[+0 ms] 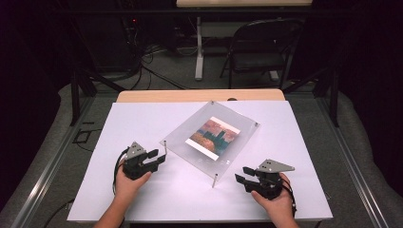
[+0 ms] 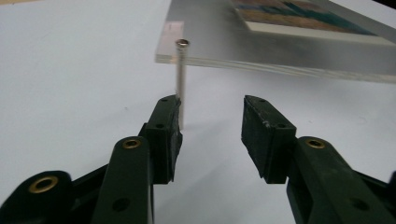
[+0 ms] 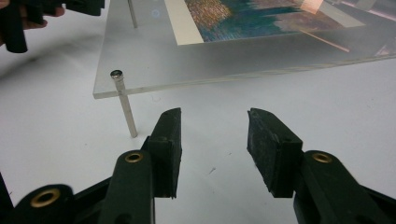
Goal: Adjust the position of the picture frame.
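A clear acrylic panel (image 1: 190, 128) with a colourful picture (image 1: 212, 135) inside stands raised on thin metal posts on the white table top. My left gripper (image 1: 160, 156) points at the panel's left corner post (image 1: 165, 147). In the left gripper view the jaws of this gripper (image 2: 212, 105) are open and empty, with the post (image 2: 181, 79) just beyond the left jaw's tip. My right gripper (image 1: 240, 174) lies near the front corner post (image 1: 215, 180). In the right gripper view it (image 3: 214, 116) is open and empty, the post (image 3: 123, 102) ahead to its left under the panel (image 3: 154, 56).
The white sheet (image 1: 142, 204) covers a wooden table whose far edge (image 1: 199, 96) shows. Beyond it stand a folding chair (image 1: 261, 47), a white table leg (image 1: 198, 52) and floor cables. The other hand's gripper (image 3: 28, 14) appears at the top left of the right gripper view.
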A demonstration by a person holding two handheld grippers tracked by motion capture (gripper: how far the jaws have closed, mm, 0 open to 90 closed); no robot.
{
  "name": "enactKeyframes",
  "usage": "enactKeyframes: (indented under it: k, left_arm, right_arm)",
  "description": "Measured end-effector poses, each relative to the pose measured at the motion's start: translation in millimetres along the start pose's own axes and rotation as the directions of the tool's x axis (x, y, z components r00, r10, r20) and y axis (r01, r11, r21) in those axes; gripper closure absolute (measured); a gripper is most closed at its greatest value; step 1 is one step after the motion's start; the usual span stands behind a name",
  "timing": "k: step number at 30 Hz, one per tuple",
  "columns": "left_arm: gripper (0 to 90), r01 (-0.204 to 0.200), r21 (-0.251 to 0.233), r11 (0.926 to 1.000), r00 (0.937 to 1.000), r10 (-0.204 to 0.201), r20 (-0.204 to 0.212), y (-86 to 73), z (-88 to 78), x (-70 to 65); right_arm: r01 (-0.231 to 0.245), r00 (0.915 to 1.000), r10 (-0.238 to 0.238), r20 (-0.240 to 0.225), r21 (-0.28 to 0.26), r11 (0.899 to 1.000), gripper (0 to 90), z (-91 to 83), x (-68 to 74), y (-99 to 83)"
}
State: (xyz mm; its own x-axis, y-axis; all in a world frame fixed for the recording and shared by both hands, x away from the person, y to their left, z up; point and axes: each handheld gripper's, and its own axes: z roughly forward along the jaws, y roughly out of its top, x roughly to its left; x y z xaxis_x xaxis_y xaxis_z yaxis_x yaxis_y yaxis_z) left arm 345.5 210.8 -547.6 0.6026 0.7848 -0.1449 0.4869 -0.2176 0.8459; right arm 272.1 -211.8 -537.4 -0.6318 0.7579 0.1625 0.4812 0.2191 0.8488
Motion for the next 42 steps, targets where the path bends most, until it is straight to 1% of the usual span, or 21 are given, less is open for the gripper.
enactKeyframes:
  k: [1,2,4,5,6,7,9,10,12,13,16,21,22,27,28,30,32,35,38,39,42]
  left_arm:
    - [58.8,0.013,-0.001,0.9999,0.9999,-0.013,0.005,0.7,4.2,4.2]
    - [60.4,0.027,-0.001,0.9996,0.9996,-0.027,-0.001,1.1,7.7,6.3]
    - [61.9,0.034,0.005,0.9994,0.9994,-0.034,-0.008,2.1,13.7,9.3]
    - [62.7,0.026,0.015,0.9996,0.9995,-0.025,-0.017,2.8,17.0,10.3]
    - [63.2,0.007,0.026,0.9996,0.9994,-0.006,-0.035,3.5,20.2,11.3]
    - [63.8,0.002,0.031,0.9995,0.999,-0.001,-0.044,4.0,23.7,11.9]
    - [65.2,-0.008,0.041,0.9991,0.9988,0.01,-0.048,5.3,29.2,13.9]
    - [66.3,-0.006,0.046,0.9989,0.9991,0.008,-0.042,6.0,31.6,14.2]
    - [68.0,-0.018,0.048,0.9987,0.9994,0.019,-0.029,7.5,36.2,14.0]
    - [69.2,-0.015,0.045,0.9989,0.9996,0.016,-0.022,8.0,37.6,13.5]
    - [73.1,-0.024,0.046,0.9987,0.9995,0.025,-0.02,10.3,43.1,12.8]
    - [82.2,-0.021,0.063,0.9978,0.9997,0.021,-0.01,11.8,49.4,12.0]
    - [83.5,-0.025,0.067,0.9974,0.9995,0.026,-0.017,12.2,49.8,11.3]
    - [84.0,-0.016,0.072,0.9972,0.9998,0.017,-0.013,12.9,49.4,12.3]
    - [84.1,-0.015,0.074,0.9972,0.9998,0.016,-0.008,13.4,49.4,12.5]
    - [84.1,0.005,0.076,0.9971,0.9999,-0.006,0.012,14.0,48.5,13.4]
    - [83.7,0.021,0.077,0.9969,0.999,-0.024,0.037,15.0,46.9,14.3]
    - [83.7,0.015,0.071,0.9974,0.9982,-0.019,0.056,18.4,41.7,10.8]
    - [84.0,-0.014,0.064,0.9979,0.9972,0.009,0.075,21.2,36.0,6.1]
    - [84.2,-0.016,0.063,0.9979,0.997,0.011,0.077,21.4,34.5,4.4]
    - [84.0,-0.007,0.066,0.9978,0.9957,0.001,0.093,20.4,32.2,0.8]
  right_arm:
    - [0.001,1.0,-0.001,0.001,0.002,1.0,55.4,-0.6,0.5,-0.3]
    - [0.0,1.0,0.0,0.003,0.002,1.0,55.5,-1.0,1.3,-0.8]
    - [0.0,1.0,0.0,0.003,0.007,1.0,55.8,-1.9,2.1,-1.7]
    - [-0.003,1.0,0.003,0.002,0.004,1.0,56.0,-2.2,2.8,-2.3]
    - [0.0,1.0,0.0,0.002,0.002,1.0,56.1,-2.6,3.3,-2.7]
    - [-0.001,1.0,0.001,0.002,0.002,1.0,56.5,-3.2,4.1,-3.2]
    - [0.001,1.0,-0.001,0.003,0.001,1.0,56.9,-4.0,5.2,-4.2]
    - [-0.002,1.0,0.002,0.004,0.004,1.0,57.3,-4.6,6.1,-4.6]
    - [0.003,1.0,-0.003,0.004,0.001,1.0,57.8,-5.4,7.3,-5.6]
    - [-0.001,1.0,0.001,0.004,0.0,1.0,58.1,-6.0,8.7,-6.1]
    - [-0.001,1.0,0.001,0.003,-0.003,1.0,59.2,-7.3,11.1,-7.2]
    - [-0.016,0.9999,0.016,-0.002,-0.013,1.0,60.8,-8.4,14.2,-8.9]
    - [-0.012,0.9999,0.012,-0.008,-0.012,1.0,61.0,-7.6,14.8,-9.4]
    - [-0.011,0.9997,0.011,-0.022,0.002,1.0,62.3,-0.9,19.6,-11.1]
    - [-0.009,0.9996,0.01,-0.028,0.011,1.0,62.3,0.4,20.3,-11.3]
    - [-0.019,0.9989,0.02,-0.043,0.021,1.0,62.4,4.1,21.6,-11.9]
    - [-0.014,0.9982,0.016,-0.059,0.031,0.999,62.4,8.2,22.8,-12.4]
    - [-0.015,0.9962,0.019,-0.085,0.046,0.999,62.3,13.8,26.1,-12.6]
    - [-0.032,0.9909,0.04,-0.129,0.059,0.998,61.8,19.9,28.1,-13.5]
    - [-0.026,0.9901,0.034,-0.136,0.064,0.998,61.6,21.2,29.2,-13.6]
    - [-0.047,0.9844,0.055,-0.167,0.051,0.998,61.2,22.6,30.4,-13.1]
